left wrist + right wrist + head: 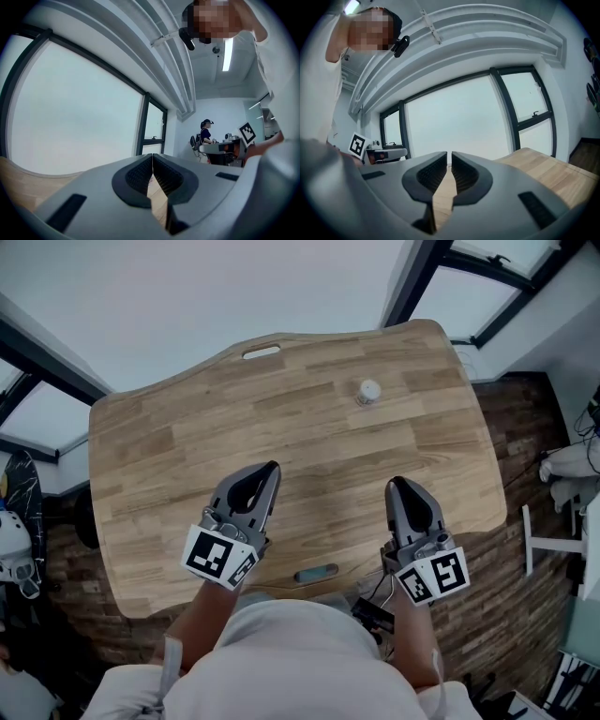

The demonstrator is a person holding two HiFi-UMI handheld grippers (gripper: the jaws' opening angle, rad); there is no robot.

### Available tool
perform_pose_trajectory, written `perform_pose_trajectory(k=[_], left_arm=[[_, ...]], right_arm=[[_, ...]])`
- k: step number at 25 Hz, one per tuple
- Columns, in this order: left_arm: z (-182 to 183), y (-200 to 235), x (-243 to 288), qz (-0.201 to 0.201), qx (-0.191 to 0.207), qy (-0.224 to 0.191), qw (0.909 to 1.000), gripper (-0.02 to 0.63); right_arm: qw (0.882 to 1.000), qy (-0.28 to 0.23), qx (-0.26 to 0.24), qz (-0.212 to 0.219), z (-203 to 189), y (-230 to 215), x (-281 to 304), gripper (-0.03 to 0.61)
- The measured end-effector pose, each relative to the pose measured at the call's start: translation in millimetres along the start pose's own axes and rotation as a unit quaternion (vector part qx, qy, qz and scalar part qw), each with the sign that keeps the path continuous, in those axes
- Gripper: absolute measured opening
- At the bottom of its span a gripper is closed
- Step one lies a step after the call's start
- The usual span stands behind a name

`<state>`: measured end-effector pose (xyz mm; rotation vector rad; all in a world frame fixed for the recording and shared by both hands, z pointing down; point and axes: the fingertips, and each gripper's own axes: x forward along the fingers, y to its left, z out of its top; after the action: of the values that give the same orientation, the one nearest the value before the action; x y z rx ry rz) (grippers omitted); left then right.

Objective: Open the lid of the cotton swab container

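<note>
A small round container with a white lid (367, 391) stands upright on the far right part of the wooden table (187, 456). My left gripper (272, 468) hovers over the near-left part of the table, shut, with nothing between its jaws. My right gripper (395, 483) is over the near-right part, also shut and empty. Both point toward the far edge and sit well short of the container. In the left gripper view the left gripper (152, 157) shows its pads together; the right gripper (449, 155) looks the same in its own view. Neither gripper view shows the container.
A slot handle (262, 352) is cut in the table's far edge, and a small oval badge (317, 573) sits at the near edge. Large windows (454, 126) stand beyond the table. A white stand (553, 545) is on the floor at right. A person (206, 136) sits far off.
</note>
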<state>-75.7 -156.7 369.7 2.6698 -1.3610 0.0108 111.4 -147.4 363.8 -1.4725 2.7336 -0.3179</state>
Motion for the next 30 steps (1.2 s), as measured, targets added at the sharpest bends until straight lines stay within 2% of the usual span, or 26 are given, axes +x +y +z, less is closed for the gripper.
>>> perform_pose_trajectory(k=[7, 17, 22, 30], left_arm=[[-12, 9, 22, 0.013, -0.004, 0.007, 0.9999, 0.014], [-30, 14, 61, 0.01, -0.013, 0.025, 0.9996, 0.014], [-41, 15, 75, 0.009, -0.019, 0.034, 0.9992, 0.014], [-62, 22, 98, 0.005, -0.021, 0.052, 0.9984, 0.014]], right_arm=[[1.0, 0.012, 0.01, -0.012, -15, -26, 22, 0.021], [0.998, 0.037, 0.017, -0.044, -47, -75, 53, 0.026], [0.996, 0.077, 0.021, -0.044, -83, -98, 72, 0.135], [0.992, 0.11, 0.026, -0.062, -114, -132, 115, 0.205]])
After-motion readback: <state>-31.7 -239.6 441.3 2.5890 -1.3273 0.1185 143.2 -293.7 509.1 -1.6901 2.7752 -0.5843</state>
